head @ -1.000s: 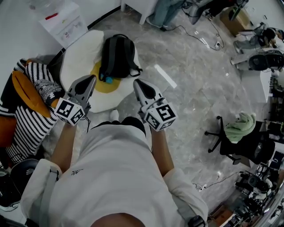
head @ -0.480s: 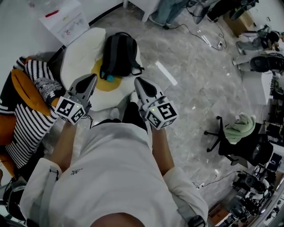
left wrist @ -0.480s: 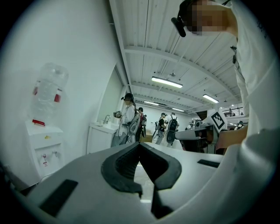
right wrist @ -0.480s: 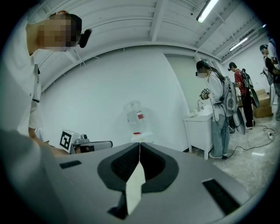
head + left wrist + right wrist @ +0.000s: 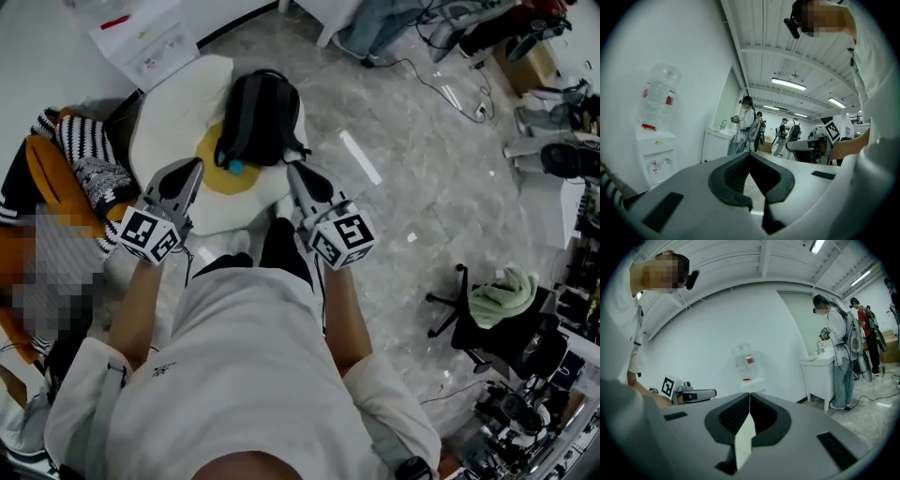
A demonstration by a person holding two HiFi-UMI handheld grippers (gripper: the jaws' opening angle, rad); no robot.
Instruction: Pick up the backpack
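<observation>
Grippers first: left gripper (image 5: pixel 194 166) and right gripper (image 5: pixel 294 170) are both pressed together, nothing pinched, held side by side out in front of the person (image 5: pixel 253 375). Just past their tips, not touching, the black backpack (image 5: pixel 261 120) lies on a fried-egg cushion (image 5: pixel 178 112) on the grey marble-look floor (image 5: pixel 403 178). Striped fabric (image 5: pixel 70 141) is piled left of the cushion. Room's pretty busy: white wall (image 5: pixel 717 324) with a water dispenser (image 5: pixel 745 366), a white sink cabinet (image 5: pixel 819 380), cables (image 5: pixel 441 80) across the floor, an office chair (image 5: pixel 469 323) with a green cloth (image 5: pixel 502 291) off right, and a few people (image 5: pixel 749 124) standing further back.
</observation>
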